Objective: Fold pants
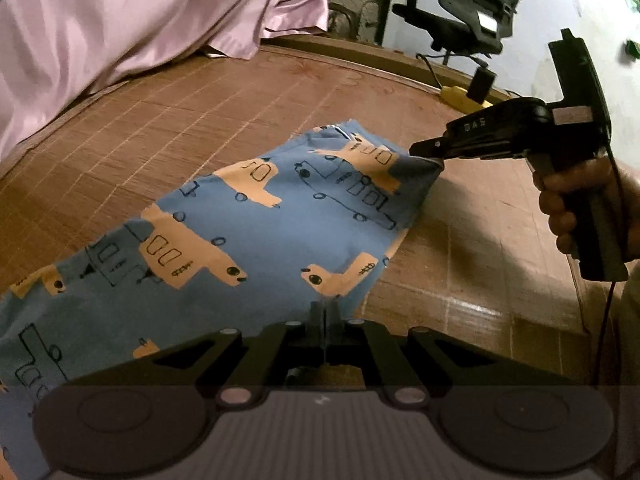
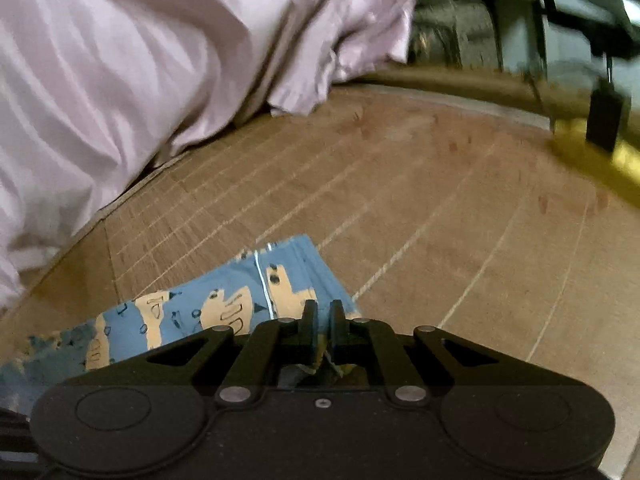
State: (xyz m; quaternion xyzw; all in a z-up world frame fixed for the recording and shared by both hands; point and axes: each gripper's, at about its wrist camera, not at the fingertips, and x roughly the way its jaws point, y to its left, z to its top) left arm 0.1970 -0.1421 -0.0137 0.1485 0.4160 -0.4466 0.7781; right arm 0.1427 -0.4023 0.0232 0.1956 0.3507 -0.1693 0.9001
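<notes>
I have both sets of fingers pinched onto the pants (image 1: 256, 216), which lie spread on the woven mat (image 1: 180, 120) near a pink blanket (image 1: 120, 20). My left gripper (image 1: 326, 312) clamps the near edge, and my right gripper (image 1: 430, 154) nips the far right corner, lifting it slightly. I judge the fold barely begun: the cloth looks mostly flat, and the doubling over is not yet done.

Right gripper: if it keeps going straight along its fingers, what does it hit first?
Beyond the pants it is pinching, the right gripper points over bare bamboo mat. Probably the mat comes first, then the wooden bed edge; depth is unclear.
</notes>
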